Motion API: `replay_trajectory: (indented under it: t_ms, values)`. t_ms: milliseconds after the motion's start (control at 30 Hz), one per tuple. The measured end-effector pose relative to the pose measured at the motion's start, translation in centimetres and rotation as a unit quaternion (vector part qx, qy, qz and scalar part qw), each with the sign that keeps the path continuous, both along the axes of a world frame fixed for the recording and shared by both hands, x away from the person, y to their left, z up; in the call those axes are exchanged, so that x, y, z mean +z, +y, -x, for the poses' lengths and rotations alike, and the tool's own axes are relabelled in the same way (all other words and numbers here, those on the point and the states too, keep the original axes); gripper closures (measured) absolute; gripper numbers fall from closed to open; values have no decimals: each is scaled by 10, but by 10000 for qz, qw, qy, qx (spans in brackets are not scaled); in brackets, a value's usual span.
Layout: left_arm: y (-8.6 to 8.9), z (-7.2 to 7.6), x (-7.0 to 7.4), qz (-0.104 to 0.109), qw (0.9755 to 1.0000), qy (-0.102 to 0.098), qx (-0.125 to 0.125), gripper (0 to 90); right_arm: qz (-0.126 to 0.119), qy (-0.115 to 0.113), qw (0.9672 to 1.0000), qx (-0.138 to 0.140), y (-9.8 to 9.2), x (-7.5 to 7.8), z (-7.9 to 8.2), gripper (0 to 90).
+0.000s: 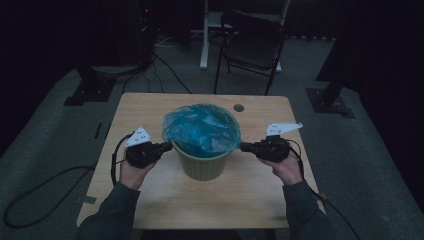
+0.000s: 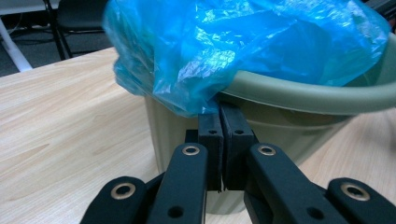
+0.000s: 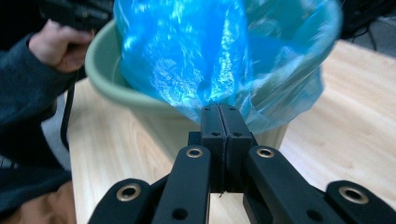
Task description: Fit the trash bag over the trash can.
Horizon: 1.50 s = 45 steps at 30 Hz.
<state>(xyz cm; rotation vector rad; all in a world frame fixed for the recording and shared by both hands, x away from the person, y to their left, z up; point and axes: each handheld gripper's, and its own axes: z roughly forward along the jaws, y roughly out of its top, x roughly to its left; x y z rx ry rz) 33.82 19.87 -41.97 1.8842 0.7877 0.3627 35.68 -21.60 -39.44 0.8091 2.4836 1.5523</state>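
Blue bag (image 1: 202, 127) lines a green bin (image 1: 204, 167) standing mid-worktop (image 1: 150, 200), its edge draped over the rim on both sides; the left hand-held gripper (image 1: 167, 145) sits at the bin's left rim, jaws pressed together on the hanging plastic. The right hand-held gripper (image 1: 243, 146) meets the opposite rim; its jaws are likewise clamped on the bag's edge.

The bin (image 1: 204, 162) stands mid-table (image 1: 150, 110) with the bag (image 1: 202, 129) in it, the left gripper (image 1: 169, 145) at its left rim, the right gripper (image 1: 243, 146) at its right, a chair (image 1: 252, 42) behind.
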Motion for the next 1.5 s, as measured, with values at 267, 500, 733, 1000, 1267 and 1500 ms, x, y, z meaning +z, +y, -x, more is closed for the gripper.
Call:
replay_trajectory:
  t_ms: [267,500,733,1000,1267,1500]
  values:
    - [-4,3,-2,-28,10000,9,-28,887,89,89,9998,129,11,-8,0,899]
    - [-14,-2,-13,-199,9998,86,-35,888,455,-90,9989,-15,21,-11,-3,899]
    - [-17,-11,-23,-329,9991,274,1,885,677,-121,9975,-136,22,-16,-7,899]
    - [-5,-7,-19,-178,9996,176,132,790,503,-149,9985,-175,11,-15,-4,769]
    - [14,6,-8,48,9997,-40,240,621,254,-270,9992,-178,-3,-2,3,664]
    - [19,9,6,450,9983,-354,125,550,38,-315,9993,-183,-3,6,4,604]
